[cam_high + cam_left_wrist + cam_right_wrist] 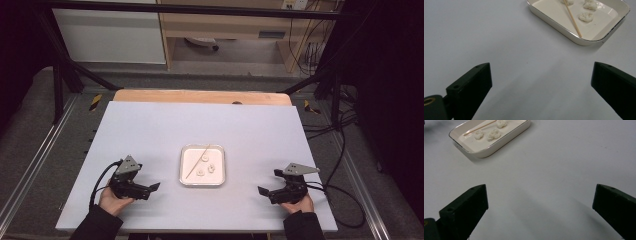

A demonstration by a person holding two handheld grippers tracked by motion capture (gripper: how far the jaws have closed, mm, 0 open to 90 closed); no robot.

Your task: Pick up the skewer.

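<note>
- The worktop (150, 130) is a pale, plain sheet on a wooden board whose far edge (200, 96) shows behind it; dark frame rails (190, 8) and grey floor surround it, with wooden furniture beyond.
- A shallow white tray (202, 182) sits near the middle of the worktop, the landmark here.
- Inside the tray lie three small white lumps (212, 168) and a thin wooden stick (196, 162), laid slantwise from the tray's far side toward its near left corner.
- The left gripper (150, 188) rests to the left of the tray, well apart from it, held in a hand (114, 201) at the near edge; its fingers (471, 85) stand wide apart, holding nothing.
- The right gripper (267, 192) lies to the right of the tray, also well apart, pointing toward it; its fingers (466, 210) are likewise spread wide and empty.
</note>
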